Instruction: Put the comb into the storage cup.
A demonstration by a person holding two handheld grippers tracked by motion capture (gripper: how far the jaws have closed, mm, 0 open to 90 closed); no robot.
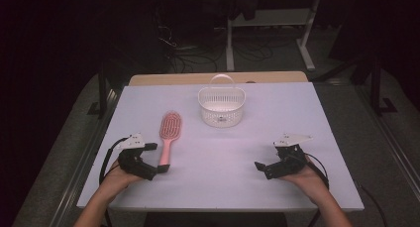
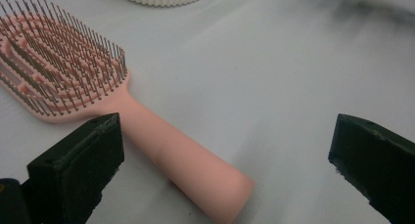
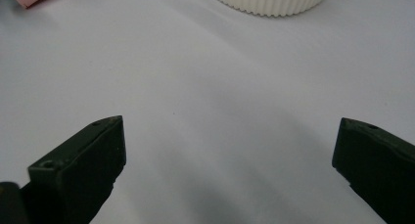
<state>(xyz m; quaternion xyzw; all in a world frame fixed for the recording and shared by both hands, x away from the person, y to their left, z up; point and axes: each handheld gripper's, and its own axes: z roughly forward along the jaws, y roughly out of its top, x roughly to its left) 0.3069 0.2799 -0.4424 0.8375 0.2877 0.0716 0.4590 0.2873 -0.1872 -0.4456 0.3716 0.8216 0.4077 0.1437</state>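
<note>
Near the front edge of the surface [image 1: 297, 103], the left gripper [image 1: 154, 158] rests with jaws wide apart, holding nothing. The pink hairbrush [image 1: 168, 135] lies toward the left edge, its handle end between those jaws, its bristles up. The right gripper [image 1: 261, 169] also gapes. The white basket [image 1: 221, 106] near the back edge looks empty, its base cut off in both gripper views.

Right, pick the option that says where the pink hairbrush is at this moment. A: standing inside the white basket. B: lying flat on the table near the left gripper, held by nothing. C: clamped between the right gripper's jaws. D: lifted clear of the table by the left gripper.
B: the pink hairbrush lies flat on the table, its handle end close to the open left gripper, whose jaws stand wide apart and touch nothing.
</note>
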